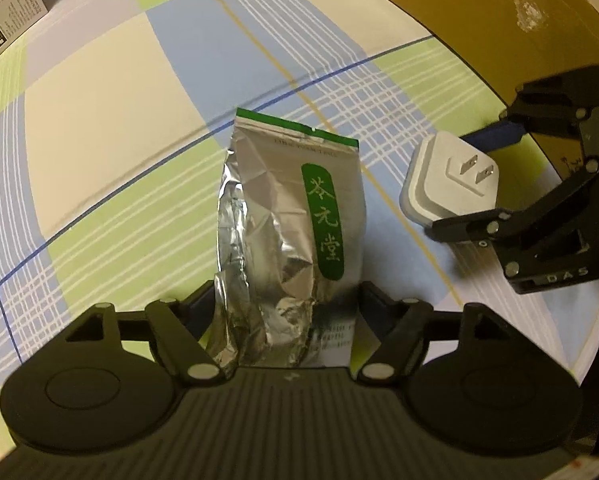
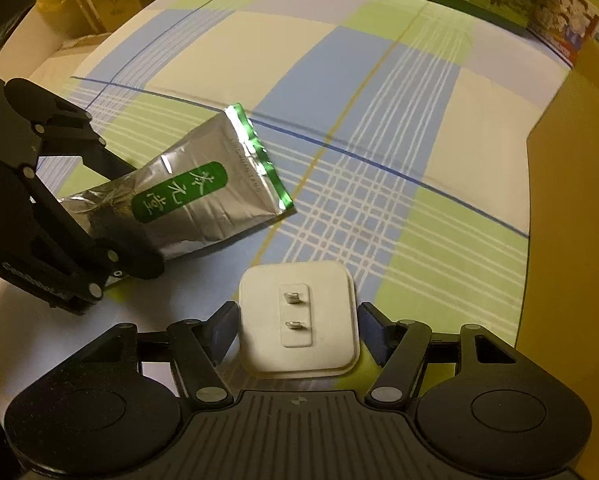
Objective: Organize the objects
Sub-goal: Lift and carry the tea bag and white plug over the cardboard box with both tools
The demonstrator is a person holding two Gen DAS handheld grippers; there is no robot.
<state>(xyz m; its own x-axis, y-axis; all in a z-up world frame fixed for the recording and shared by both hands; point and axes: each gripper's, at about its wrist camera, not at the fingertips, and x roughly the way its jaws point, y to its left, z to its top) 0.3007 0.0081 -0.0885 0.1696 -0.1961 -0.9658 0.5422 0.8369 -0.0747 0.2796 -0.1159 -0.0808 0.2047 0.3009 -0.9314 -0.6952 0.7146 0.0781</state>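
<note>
Widest thing on show is the checked cloth (image 1: 111, 128), blue, green and cream, running under everything. At two o'clock in the left wrist view a big tan cardboard box (image 1: 499, 12) stands open-sided, probably where things go.

Now the silver foil pouch (image 1: 287, 240), green label up, lying flat on the cloth. It sits dead centre between the left gripper (image 1: 285, 320) fingers, its lower end tucked in at six o'clock. The jaws stand on either side of it, and I cannot tell whether the pads are really pressing. My read: light, crinkly, soft-walled and a bit slick, so it will buckle if squeezed mid-body. The lower, fuller part should give a firmer hold than the thin sealed top edge.

Smaller still, the white plug adapter (image 2: 299, 320), prongs facing up. In the right wrist view it sits at six o'clock, square between the right gripper (image 2: 297, 326) fingers, which bracket its flat sides closely; actual contact I cannot confirm. I'd judge it hard, rigid, compact, with smooth plastic flanks. Grip the two parallel sides, clear of the prongs, and it should not slip.
</note>
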